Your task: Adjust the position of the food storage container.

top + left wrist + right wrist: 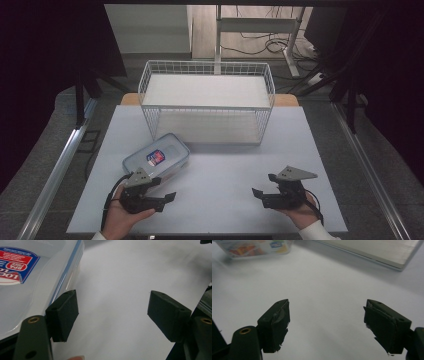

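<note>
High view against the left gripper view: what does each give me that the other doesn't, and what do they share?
High view alone: the white wire basket at the far side of the table, the right gripper with jaws apart, both hands, and the whole clear lidded container in front of the basket.

Left gripper view alone: the container's label text close up, including "BPA FREE", and bare table between its own open jaws.

Shared: the container, the table, and the left gripper beside the container.
</note>
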The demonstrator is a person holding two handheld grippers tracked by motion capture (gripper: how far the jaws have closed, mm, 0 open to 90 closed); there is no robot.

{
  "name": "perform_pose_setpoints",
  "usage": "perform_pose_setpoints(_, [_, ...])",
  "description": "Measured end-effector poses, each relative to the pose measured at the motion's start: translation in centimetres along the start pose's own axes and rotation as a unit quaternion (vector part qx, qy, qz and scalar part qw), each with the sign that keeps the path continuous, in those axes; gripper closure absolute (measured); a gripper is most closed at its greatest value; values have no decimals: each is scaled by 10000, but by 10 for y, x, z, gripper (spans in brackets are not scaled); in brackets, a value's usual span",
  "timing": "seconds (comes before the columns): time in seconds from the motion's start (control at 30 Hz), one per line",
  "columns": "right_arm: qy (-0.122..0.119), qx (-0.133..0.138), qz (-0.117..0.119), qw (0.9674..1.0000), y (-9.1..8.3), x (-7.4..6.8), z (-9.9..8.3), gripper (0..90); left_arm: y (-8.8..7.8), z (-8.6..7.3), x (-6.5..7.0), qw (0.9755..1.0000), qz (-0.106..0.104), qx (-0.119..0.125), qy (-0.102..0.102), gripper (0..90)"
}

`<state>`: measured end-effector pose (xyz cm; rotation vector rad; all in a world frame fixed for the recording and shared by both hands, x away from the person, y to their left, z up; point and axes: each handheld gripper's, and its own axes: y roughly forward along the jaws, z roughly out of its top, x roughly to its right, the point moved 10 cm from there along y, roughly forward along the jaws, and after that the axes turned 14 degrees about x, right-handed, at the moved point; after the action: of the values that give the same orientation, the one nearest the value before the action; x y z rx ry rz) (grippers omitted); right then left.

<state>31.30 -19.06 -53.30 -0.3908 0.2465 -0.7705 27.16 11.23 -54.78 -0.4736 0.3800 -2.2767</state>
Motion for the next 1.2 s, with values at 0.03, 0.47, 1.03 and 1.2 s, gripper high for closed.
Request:
perform_pose_setpoints(0.03, [-52,-23,13,10000,1,-1,0,208,2,0,1,10000,-14,-11,11,244])
perform_pose_setpoints(0.47, [44,-36,-103,9999,-7,-1,-1,213,-2,4,11,9997,-66,-8,226,244])
perform_pose_setpoints(1.03, [-28,-100,15,9999,2,-6,1,212,-8,22,0,9994,234,57,244,248])
perform_pose_setpoints(1.2, [-17,-136,23,9999,6,-6,2,212,-10,36,-22,9988,437,38,197,256])
